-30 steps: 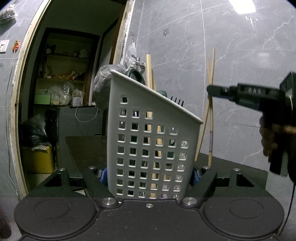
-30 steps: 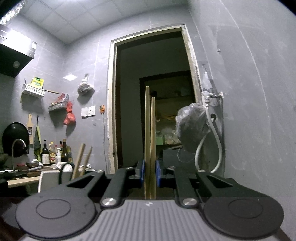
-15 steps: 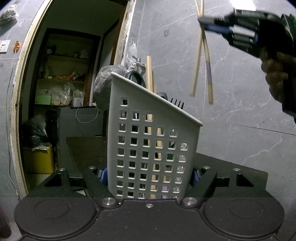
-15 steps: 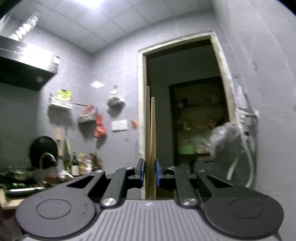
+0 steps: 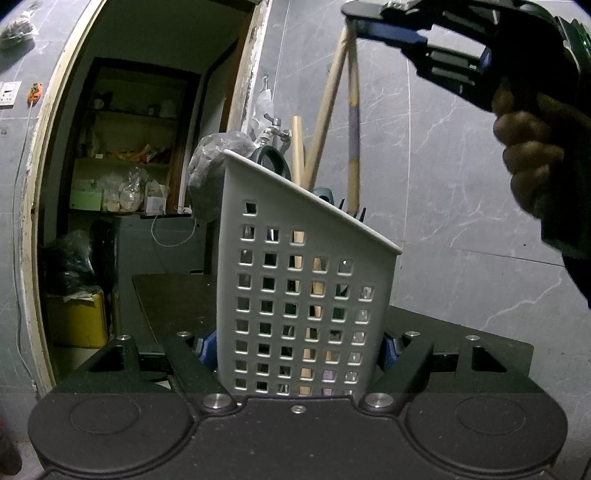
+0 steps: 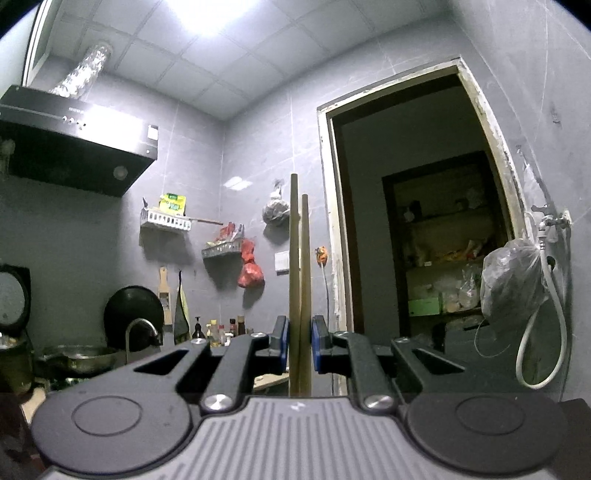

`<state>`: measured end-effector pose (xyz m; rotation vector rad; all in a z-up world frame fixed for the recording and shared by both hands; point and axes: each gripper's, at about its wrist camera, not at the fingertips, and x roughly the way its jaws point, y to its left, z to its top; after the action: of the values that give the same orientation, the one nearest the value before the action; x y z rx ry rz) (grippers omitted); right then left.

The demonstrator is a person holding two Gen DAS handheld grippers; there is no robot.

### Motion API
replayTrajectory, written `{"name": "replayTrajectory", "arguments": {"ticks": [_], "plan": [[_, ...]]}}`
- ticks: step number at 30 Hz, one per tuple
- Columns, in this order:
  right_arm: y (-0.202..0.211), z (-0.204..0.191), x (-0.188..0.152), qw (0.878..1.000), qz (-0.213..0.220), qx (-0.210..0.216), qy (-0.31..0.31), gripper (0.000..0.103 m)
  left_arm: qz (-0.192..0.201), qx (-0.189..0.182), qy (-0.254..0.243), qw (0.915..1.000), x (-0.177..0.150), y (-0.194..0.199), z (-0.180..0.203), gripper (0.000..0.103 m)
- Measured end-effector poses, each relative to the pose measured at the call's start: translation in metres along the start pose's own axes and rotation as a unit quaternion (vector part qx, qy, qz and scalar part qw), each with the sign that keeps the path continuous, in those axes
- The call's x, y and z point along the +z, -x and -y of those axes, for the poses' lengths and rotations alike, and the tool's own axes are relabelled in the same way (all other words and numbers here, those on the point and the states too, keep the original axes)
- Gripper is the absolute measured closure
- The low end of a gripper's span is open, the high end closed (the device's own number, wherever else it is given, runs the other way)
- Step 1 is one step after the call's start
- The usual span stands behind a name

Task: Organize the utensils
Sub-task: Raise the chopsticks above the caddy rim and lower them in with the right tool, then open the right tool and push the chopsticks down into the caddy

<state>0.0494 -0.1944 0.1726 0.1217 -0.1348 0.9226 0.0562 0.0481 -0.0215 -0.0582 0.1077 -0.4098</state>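
Observation:
A white perforated utensil holder [image 5: 303, 295] stands upright on the dark table, and my left gripper [image 5: 298, 349] is shut on its lower sides with the blue pads. Inside it are a wooden handle [image 5: 297, 144], a black ring handle [image 5: 275, 162] and black fork tines [image 5: 352, 213]. My right gripper [image 5: 351, 16], held by a hand [image 5: 532, 155], is high at the upper right, shut on a pair of wooden chopsticks [image 5: 354, 110]. They hang down, and their lower ends pass behind the holder's sloped rim. In the right wrist view the chopsticks [image 6: 305, 277] stand upright between that gripper's [image 6: 298, 347] pads.
A doorway [image 5: 147, 147] with cluttered shelves opens to the left. A tap with a grey plastic bag [image 5: 210, 166] hangs on the tiled wall behind the holder. The right wrist view shows a range hood [image 6: 74, 147], a sink faucet [image 6: 140, 332], bottles and wall racks.
My right gripper has risen with the chopsticks and swung left, from beside the holder to above it. Their ends left the table and now dip behind the rim. The left gripper kept still.

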Motion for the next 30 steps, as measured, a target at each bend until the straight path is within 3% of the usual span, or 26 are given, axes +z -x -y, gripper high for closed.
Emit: {"name": "replayTrajectory", "arguments": {"ticks": [10, 30], "plan": [[-0.005, -0.003, -0.028, 1.0, -0.024, -0.002, 0.007, 0.088, 0.0, 0.001, -0.001, 1.0, 0.0, 0.001, 0.0, 0.025], [-0.002, 0.007, -0.071, 0.997, -0.057, -0.008, -0.05, 0.088, -0.001, 0.005, -0.003, 1.0, 0.002, 0.005, 0.002, 0.025]]}}
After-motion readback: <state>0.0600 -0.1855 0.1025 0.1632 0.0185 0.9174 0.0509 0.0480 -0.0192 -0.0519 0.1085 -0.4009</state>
